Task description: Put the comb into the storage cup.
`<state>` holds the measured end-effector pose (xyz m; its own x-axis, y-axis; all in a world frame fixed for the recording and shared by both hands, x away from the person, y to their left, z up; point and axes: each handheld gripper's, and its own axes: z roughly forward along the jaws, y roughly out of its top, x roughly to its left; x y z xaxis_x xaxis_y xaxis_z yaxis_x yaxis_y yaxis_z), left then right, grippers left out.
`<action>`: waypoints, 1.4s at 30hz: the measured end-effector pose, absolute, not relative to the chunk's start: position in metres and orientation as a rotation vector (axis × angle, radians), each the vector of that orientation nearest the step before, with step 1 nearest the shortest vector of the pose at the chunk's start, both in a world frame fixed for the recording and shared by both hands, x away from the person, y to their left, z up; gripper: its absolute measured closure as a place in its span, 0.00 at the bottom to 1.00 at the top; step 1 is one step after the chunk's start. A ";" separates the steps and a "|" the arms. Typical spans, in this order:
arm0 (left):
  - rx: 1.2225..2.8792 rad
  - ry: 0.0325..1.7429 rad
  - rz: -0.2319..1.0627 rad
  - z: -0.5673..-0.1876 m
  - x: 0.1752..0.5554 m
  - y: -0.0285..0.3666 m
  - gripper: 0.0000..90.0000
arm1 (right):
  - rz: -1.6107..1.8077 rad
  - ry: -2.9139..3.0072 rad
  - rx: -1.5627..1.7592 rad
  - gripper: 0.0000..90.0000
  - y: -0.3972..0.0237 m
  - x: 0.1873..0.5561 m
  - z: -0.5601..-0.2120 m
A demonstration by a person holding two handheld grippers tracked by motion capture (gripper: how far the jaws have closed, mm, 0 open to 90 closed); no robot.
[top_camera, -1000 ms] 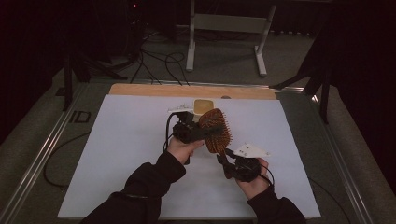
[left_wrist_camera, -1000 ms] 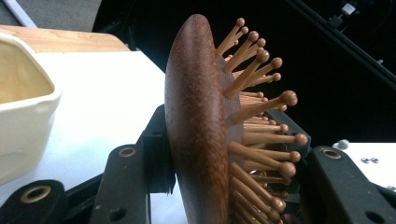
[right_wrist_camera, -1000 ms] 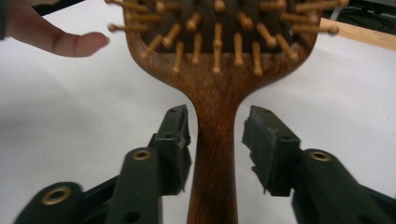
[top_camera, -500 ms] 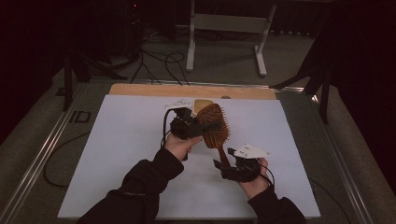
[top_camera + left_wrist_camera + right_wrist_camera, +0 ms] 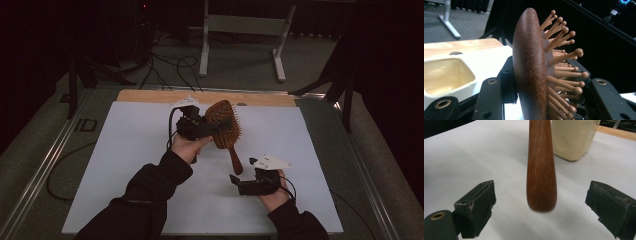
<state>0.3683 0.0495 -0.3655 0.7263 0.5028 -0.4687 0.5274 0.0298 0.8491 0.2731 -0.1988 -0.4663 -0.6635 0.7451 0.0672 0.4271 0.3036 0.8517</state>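
High view: the hairbrush [image 5: 226, 125] is held up over the middle of the white mat [image 5: 125, 150], clamped at its head by the left gripper [image 5: 202, 127]; plenty of bare mat is left all round.

Left gripper view: head wedged tight between the jaws, cream tray [image 5: 446, 75] just beside.

Right gripper view: the right gripper [image 5: 541, 207] has just been opened wide, handle hanging free between the pads.
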 end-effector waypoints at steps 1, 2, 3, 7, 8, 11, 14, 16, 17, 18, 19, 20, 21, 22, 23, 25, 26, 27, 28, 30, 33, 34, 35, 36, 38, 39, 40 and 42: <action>1.603 0.849 -0.020 -0.364 0.369 0.050 0.58 | 1.286 2.245 1.049 0.09 -0.200 0.274 -0.467; 1.600 0.851 -0.018 -0.364 0.370 0.051 0.58 | 1.282 2.244 1.045 0.09 -0.201 0.274 -0.467; 1.600 0.852 -0.014 -0.363 0.371 0.052 0.58 | 1.287 2.247 1.044 0.09 -0.202 0.274 -0.468; 1.601 0.855 0.004 -0.358 0.374 0.054 0.58 | 1.273 2.260 1.050 0.09 -0.206 0.274 -0.468; 1.602 0.855 0.011 -0.356 0.375 0.055 0.58 | 1.265 2.261 1.049 0.09 -0.207 0.274 -0.468; 1.602 0.858 0.023 -0.353 0.379 0.057 0.58 | 1.272 2.270 1.058 0.09 -0.211 0.272 -0.469; 1.595 0.861 0.034 -0.348 0.382 0.060 0.58 | 1.278 2.256 1.053 0.09 -0.215 0.271 -0.468; 1.585 0.861 0.045 -0.344 0.385 0.062 0.58 | 1.275 2.252 1.054 0.09 -0.216 0.270 -0.468; 1.582 0.863 0.052 -0.342 0.386 0.063 0.58 | 1.273 2.249 1.056 0.09 -0.217 0.269 -0.468; 1.577 0.861 0.058 -0.340 0.387 0.064 0.58 | 1.269 2.249 1.045 0.09 -0.217 0.269 -0.469; 1.575 0.865 0.063 -0.338 0.388 0.066 0.58 | 1.263 2.241 1.051 0.09 -0.218 0.268 -0.469; 1.574 0.866 0.067 -0.336 0.390 0.067 0.58 | 1.259 2.240 1.058 0.09 -0.218 0.268 -0.469; 1.572 0.866 0.074 -0.334 0.391 0.068 0.58 | 1.263 2.250 1.053 0.09 -0.219 0.268 -0.469; 1.569 0.871 0.081 -0.332 0.392 0.069 0.58 | 1.267 2.247 1.044 0.09 -0.219 0.268 -0.469; 1.567 0.873 0.087 -0.330 0.393 0.070 0.59 | 1.263 2.244 1.039 0.09 -0.219 0.267 -0.469; 1.560 0.880 0.091 -0.328 0.396 0.071 0.59 | 1.265 2.240 1.018 0.09 -0.220 0.265 -0.469; 1.561 0.881 0.095 -0.327 0.397 0.072 0.59 | 1.259 2.233 1.015 0.09 -0.220 0.264 -0.469; 1.559 0.883 0.101 -0.326 0.399 0.072 0.59 | 1.267 2.237 1.013 0.09 -0.221 0.264 -0.469; 1.560 0.885 0.111 -0.325 0.400 0.073 0.59 | 1.264 2.234 1.008 0.09 -0.221 0.263 -0.469; 1.555 0.891 0.122 -0.323 0.403 0.074 0.59 | 1.261 2.234 1.006 0.09 -0.222 0.262 -0.469; 1.549 0.900 0.151 -0.319 0.407 0.075 0.59 | 1.260 2.234 0.997 0.09 -0.222 0.261 -0.469; 1.544 0.905 0.156 -0.318 0.409 0.076 0.59 | 1.267 2.230 0.998 0.09 -0.222 0.260 -0.469; 1.540 0.909 0.163 -0.317 0.411 0.077 0.59 | 1.258 2.232 0.992 0.09 -0.222 0.260 -0.469; 1.537 0.911 0.170 -0.315 0.413 0.077 0.59 | 1.258 2.238 0.987 0.09 -0.222 0.259 -0.469; 1.528 0.921 0.181 -0.313 0.418 0.077 0.59 | 1.263 2.237 0.985 0.09 -0.222 0.258 -0.469; 1.523 0.924 0.193 -0.312 0.420 0.077 0.59 | 1.268 2.238 0.975 0.09 -0.223 0.258 -0.469; 1.521 0.928 0.205 -0.310 0.422 0.077 0.59 | 1.268 2.239 0.978 0.09 -0.223 0.257 -0.468; 1.510 0.935 0.222 -0.309 0.426 0.078 0.59 | 1.268 2.237 0.973 0.09 -0.223 0.257 -0.468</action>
